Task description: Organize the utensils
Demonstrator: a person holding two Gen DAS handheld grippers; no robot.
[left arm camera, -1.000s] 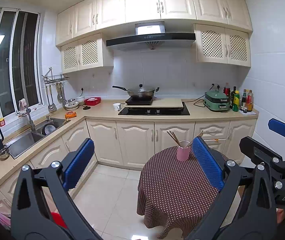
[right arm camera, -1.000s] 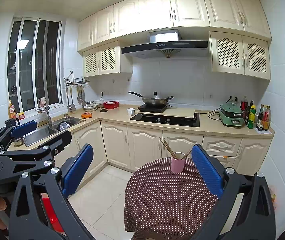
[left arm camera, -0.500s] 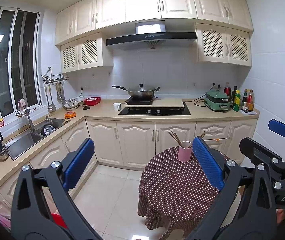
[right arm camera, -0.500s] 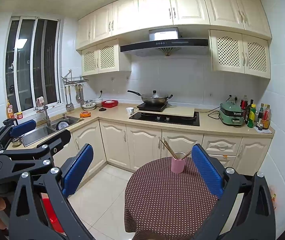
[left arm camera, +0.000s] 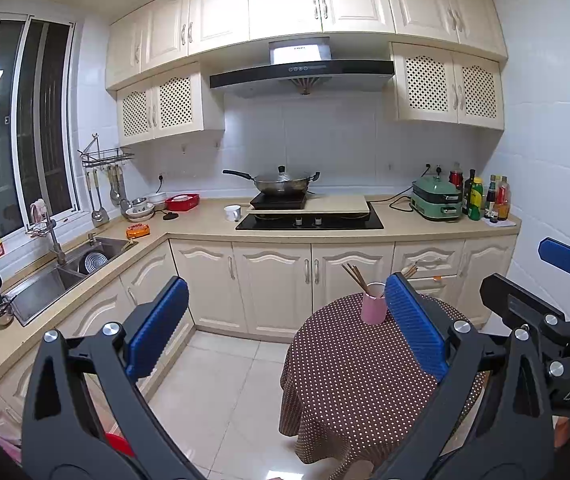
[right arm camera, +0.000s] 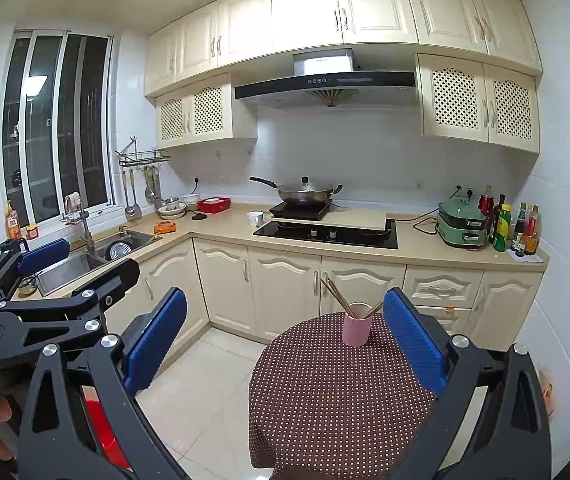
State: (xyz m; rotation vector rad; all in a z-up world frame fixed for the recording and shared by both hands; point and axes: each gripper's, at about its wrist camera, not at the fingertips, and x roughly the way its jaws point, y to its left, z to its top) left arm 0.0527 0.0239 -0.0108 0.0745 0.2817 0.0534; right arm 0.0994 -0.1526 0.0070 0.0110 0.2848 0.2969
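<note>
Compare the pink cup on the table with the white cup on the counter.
The pink cup is taller, shows no handle, and holds chopsticks; the white cup is squat and has a side handle, its contents not visible. The pink cup stands on the dotted tablecloth, the white cup on the countertop beside the cooktop. Both stand upright.

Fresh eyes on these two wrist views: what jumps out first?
The pink cup holding chopsticks stands out, alone at the far side of the round table with the brown polka-dot cloth. Framing it, the blue pads of the open right hand-held gripper and the open left hand-held gripper fill the foreground. Behind, a lidded wok sits on the counter under the range hood.
</note>
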